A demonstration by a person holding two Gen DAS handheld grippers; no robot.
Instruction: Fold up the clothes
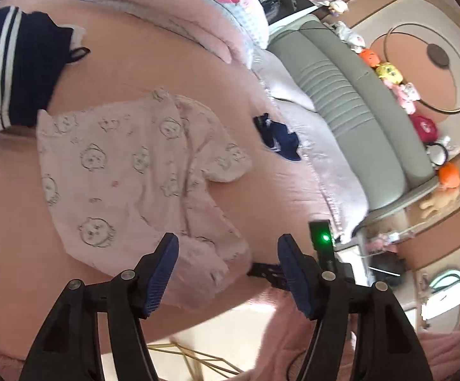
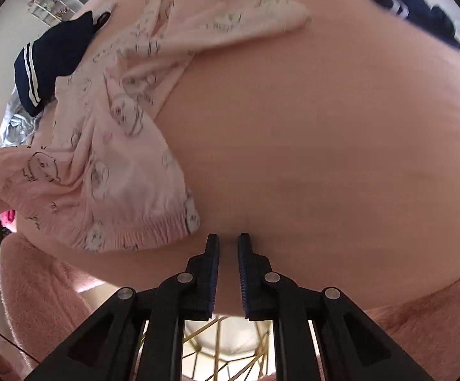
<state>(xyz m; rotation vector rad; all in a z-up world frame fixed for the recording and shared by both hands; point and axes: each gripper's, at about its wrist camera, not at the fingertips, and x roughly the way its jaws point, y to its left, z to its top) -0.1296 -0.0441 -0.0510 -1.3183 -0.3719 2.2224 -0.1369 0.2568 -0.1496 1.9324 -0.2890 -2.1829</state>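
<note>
A pale pink garment [image 1: 128,171] printed with little bear faces lies rumpled on the pink bed sheet [image 1: 153,73]. My left gripper [image 1: 226,254] hovers open above its near corner, and pink cloth shows between the fingers without the pads touching it. In the right wrist view the same garment [image 2: 112,158] lies to the left, its elastic hem [image 2: 153,228] nearest. My right gripper [image 2: 228,241] is shut to a thin slit with nothing in it, over bare sheet [image 2: 325,143] just right of that hem. Its black body with a green light shows as the right gripper [image 1: 263,273] beside my left fingers.
A navy garment with white stripes [image 1: 14,70] [image 2: 49,63] lies beyond the pink one, and a small navy piece [image 1: 277,139] [image 2: 414,9] near a pale pillow [image 1: 309,146]. A checked quilt [image 1: 198,0], a grey headboard [image 1: 341,95] with plush toys [image 1: 388,73]. Fluffy pink rug [image 2: 39,285] below the bed edge.
</note>
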